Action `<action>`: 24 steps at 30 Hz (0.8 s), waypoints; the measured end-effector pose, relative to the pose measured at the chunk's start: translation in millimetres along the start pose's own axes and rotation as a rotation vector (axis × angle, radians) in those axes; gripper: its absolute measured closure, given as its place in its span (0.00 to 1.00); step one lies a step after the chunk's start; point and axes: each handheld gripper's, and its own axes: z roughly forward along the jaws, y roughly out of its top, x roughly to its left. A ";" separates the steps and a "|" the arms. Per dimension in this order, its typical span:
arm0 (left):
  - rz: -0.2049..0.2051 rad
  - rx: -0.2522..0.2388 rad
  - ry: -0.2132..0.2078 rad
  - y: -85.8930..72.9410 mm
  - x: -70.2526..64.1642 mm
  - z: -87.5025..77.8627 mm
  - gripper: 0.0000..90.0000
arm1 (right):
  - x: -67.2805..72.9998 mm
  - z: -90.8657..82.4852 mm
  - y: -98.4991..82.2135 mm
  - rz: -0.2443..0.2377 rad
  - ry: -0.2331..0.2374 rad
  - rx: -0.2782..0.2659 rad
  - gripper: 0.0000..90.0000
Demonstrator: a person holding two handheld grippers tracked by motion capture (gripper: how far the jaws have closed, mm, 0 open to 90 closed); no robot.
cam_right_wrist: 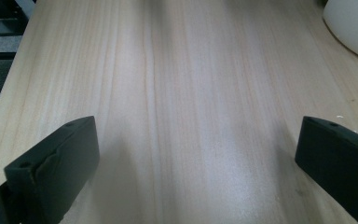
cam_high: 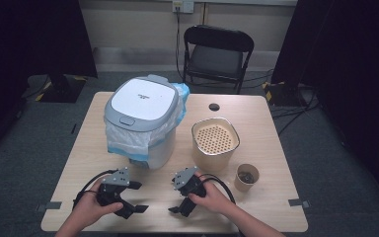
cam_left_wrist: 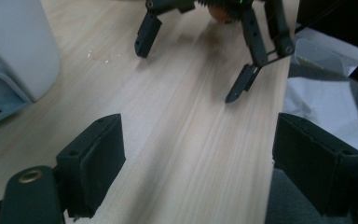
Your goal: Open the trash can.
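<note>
Both grippers sit low over the near edge of the wooden table (cam_high: 271, 207), and neither holds anything. The left gripper (cam_high: 137, 197) has its jaws spread wide with only bare wood between them, as its own view shows (cam_left_wrist: 196, 163). The right gripper (cam_high: 173, 196) is just as wide open over empty tabletop (cam_right_wrist: 196, 158). The 2 tools face each other, close but apart.

The thing nearest the left gripper is the white waste bin (cam_high: 140, 106). It stands just behind that gripper with its grey lid shut and a plastic liner bag (cam_high: 123, 143) bunched over the rim. To its right stand a beige container with a perforated insert (cam_high: 215, 140) and, nearer the front edge, a paper cup (cam_high: 246, 177) with something dark inside.

The step in hand looks like the approach to the bin, probably to open its lid.

- Lift the left gripper clear of the bin's wall before it goes forward.
- Aim for the small latch at the front of the lid, not the slack liner, which would drag.
- Keep the right gripper back from the cup, which would tip easily.
- Press gently, because the bin may slide.
</note>
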 end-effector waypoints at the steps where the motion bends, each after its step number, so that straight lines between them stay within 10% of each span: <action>1: -0.002 -0.004 0.010 1.9 -0.1 -2.7 0.18 | 0.0 0.0 0.0 0.000 0.000 0.000 0.00; 24: -0.068 -0.018 0.063 47.9 3.3 -59.2 0.18 | -0.5 0.4 0.0 -0.007 -0.002 -0.005 0.00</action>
